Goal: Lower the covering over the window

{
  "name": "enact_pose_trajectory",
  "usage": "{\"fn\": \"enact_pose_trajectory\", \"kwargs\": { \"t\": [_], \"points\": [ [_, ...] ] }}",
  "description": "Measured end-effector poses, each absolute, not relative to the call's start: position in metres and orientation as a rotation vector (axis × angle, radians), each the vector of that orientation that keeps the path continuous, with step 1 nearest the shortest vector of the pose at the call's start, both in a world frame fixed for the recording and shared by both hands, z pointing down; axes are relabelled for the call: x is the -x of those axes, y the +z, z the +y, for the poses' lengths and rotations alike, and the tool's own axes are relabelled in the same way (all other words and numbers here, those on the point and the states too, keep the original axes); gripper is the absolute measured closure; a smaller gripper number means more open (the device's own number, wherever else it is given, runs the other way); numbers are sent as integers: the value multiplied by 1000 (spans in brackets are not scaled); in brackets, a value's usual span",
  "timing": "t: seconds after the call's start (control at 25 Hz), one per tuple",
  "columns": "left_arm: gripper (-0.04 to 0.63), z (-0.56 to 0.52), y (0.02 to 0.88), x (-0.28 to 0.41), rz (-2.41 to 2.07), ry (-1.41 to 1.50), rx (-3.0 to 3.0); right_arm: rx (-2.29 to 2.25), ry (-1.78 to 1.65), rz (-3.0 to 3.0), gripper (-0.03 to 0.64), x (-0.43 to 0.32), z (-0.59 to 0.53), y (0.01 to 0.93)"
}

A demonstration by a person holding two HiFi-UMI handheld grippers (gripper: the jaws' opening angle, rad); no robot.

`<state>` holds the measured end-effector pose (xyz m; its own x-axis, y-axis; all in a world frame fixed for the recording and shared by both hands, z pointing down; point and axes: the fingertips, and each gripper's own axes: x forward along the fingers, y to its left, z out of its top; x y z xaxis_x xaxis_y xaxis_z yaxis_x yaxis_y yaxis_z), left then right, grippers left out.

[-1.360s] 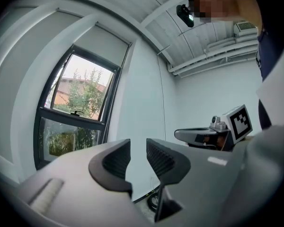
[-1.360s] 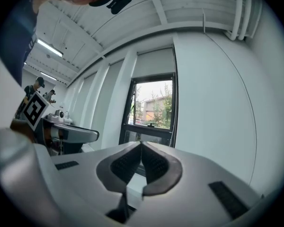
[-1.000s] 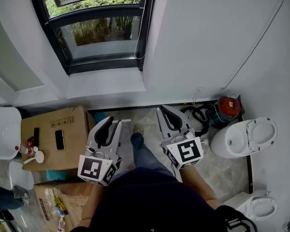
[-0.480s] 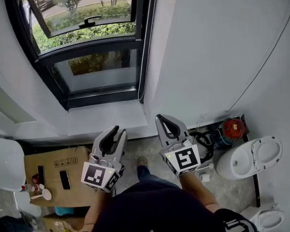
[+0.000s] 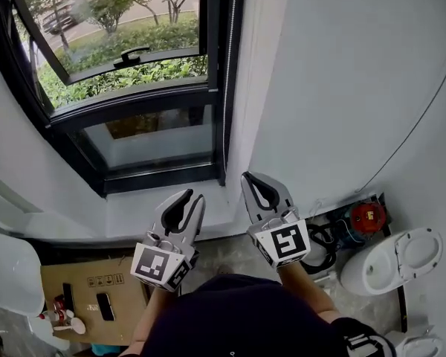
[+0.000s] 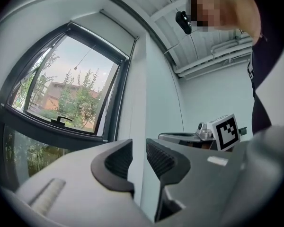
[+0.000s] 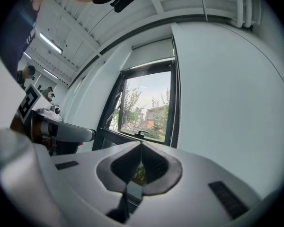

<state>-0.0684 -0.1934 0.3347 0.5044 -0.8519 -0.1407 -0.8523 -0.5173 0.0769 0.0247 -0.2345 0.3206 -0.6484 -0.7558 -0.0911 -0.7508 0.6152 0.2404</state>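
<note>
Head view – left hand-held gripper narrowly parted, right hand-held gripper closed, both empty – facing window

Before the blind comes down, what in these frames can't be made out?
- Blind: the head view's top edge cuts off the window top; the pale strip above it in the right gripper view may be the blind, unclear.
- Cord: upper end cut off likewise.
- Items on the cardboard box: too small to identify.
</note>
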Motion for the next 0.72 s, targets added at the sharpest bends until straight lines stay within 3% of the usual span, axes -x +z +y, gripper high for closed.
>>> {"fn": "enact_pose_trajectory", "kwargs": {
  "t": [0.72],
  "points": [
    [502,-312,298,61,1338,218,2777,-1452,-415,-2760,604,-4,-296,282]
  ]
}}
